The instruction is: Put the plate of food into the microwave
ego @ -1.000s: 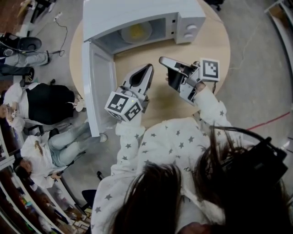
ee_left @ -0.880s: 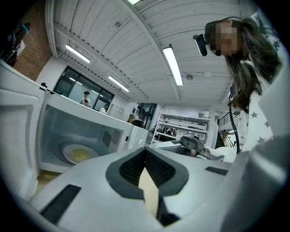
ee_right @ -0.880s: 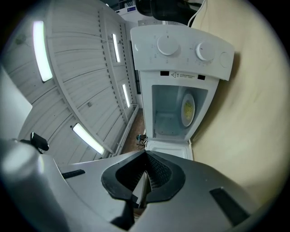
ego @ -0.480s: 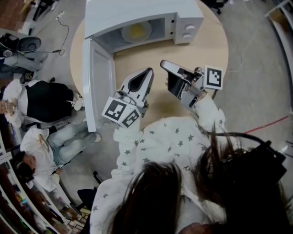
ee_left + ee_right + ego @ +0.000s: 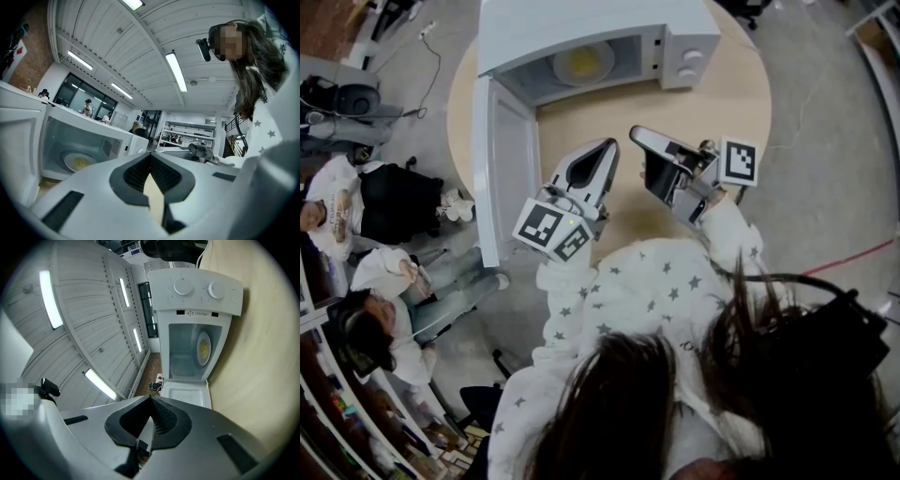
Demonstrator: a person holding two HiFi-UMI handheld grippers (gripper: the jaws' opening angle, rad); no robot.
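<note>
Plate of food (image 5: 581, 63) sits inside the microwave (image 5: 689, 37), same spot as a second ago; its door (image 5: 502, 159) hangs wide open. Left gripper (image 5: 608, 143) and right gripper (image 5: 637, 132) hover over the round table (image 5: 741, 103), barely shifted, jaws pressed together on nothing. Placement looks done; probably only door closing remains

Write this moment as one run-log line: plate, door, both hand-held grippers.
plate of food: inside microwave | microwave door: open | left hand-held gripper: shut, empty | right hand-held gripper: shut, empty
</note>
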